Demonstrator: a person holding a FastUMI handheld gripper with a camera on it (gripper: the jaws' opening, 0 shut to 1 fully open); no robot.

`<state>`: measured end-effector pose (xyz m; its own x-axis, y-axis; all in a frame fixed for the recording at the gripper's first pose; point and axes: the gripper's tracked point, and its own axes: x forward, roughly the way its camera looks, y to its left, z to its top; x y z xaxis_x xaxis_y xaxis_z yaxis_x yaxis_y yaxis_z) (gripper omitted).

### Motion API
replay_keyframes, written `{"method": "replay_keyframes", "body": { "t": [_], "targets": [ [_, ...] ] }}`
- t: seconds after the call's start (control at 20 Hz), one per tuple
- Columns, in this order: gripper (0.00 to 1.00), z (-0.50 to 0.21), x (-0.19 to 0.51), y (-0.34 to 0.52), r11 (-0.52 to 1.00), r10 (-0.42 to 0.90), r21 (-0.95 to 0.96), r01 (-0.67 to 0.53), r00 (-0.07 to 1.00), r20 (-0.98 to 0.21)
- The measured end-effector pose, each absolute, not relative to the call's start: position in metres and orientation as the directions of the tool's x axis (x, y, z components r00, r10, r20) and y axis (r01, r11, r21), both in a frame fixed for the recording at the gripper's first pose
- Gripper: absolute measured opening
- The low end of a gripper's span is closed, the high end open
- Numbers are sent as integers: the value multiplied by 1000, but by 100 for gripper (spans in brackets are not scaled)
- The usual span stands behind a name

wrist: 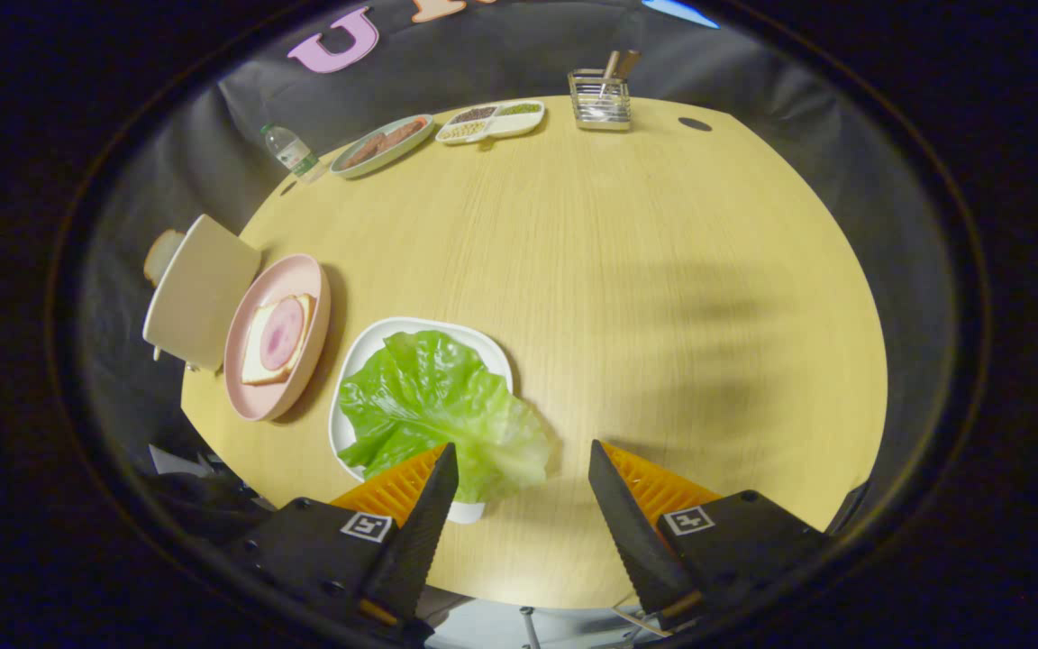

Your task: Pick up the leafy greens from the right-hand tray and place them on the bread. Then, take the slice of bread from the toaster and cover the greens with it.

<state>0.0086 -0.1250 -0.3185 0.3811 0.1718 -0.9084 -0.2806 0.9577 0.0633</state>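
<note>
The tool (521, 469) hangs wide open and empty above the lettuce (442, 410), whose thin, floppy edge could slip or tear if pinched shallowly.

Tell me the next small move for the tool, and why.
Probably shift the tool toward the lettuce leaf and lower it. Its fingers stand open and hold nothing, and the leaf lies on the white tray just ahead, overlapping one finger rather than sitting between both.
</note>
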Motion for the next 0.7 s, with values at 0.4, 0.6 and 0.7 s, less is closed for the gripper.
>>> {"method": "replay_keyframes", "body": {
  "t": [0.4, 0.6, 0.7],
  "targets": [
    [58, -328, 8, -118, 957, 139, 31, -289, 359, -923],
    [34, -325, 9, -114, 953, 117, -2, -301, 376, -919],
    [21, -323, 12, -114, 951, 87, -41, -306, 395, -915]
  ]
}}
